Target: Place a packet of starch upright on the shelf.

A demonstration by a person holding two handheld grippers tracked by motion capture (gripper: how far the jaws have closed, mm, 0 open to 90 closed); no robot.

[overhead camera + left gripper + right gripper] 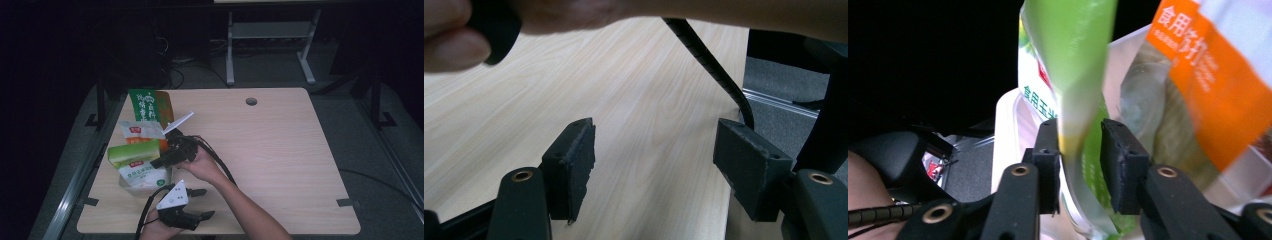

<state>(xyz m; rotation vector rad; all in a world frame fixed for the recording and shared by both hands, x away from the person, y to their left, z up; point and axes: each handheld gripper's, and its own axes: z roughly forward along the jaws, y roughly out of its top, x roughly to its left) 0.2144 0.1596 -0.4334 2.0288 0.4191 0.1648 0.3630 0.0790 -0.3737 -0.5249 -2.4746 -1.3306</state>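
Green pouch (1075,55) between right gripper (1079,150) pads, jaws parted, grip slack; positioned over white tub (127,184) at table's (280,150) 9 o'clock edge. Left gripper (654,155) spread wide, holding nothing. Risk: pouch tipping onto neighbouring packets if released crooked.

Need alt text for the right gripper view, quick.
The right claw straddles the edge of a green packet, one pad touching it, the other apart. Behind stand an orange-labelled bag and a white tray.
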